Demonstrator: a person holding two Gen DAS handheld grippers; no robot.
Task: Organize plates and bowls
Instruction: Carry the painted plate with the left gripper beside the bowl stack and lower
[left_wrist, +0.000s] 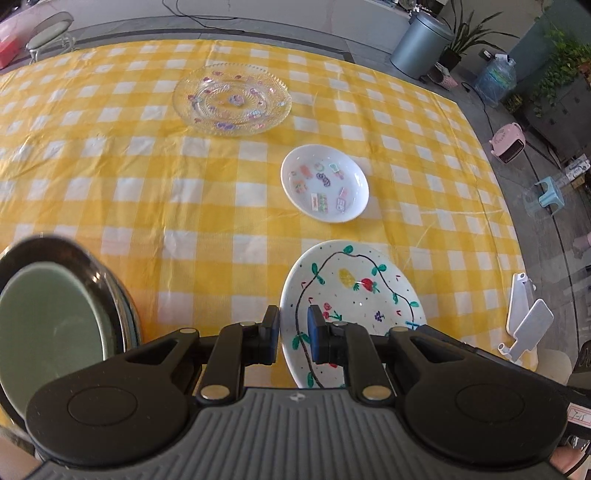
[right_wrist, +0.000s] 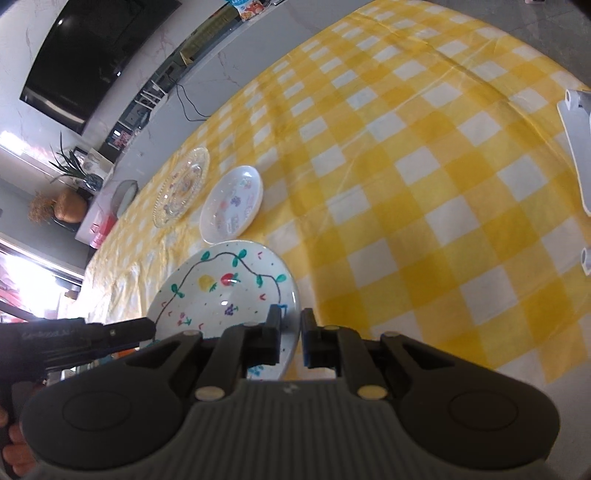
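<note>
A white plate painted with a vine and fruits is held at two opposite sides. My left gripper is shut on its left rim. My right gripper is shut on the right rim of the same plate. The black tip of the left gripper shows at the plate's far side in the right wrist view. Beyond it on the yellow checked tablecloth lie a small white dish with stickers and a clear glass plate. Both also show in the right wrist view, dish and glass plate.
At the left a pale green plate lies inside a dark shiny metal dish. A white stand sits near the table's right edge. Past the table stand a stool, a grey bin and potted plants.
</note>
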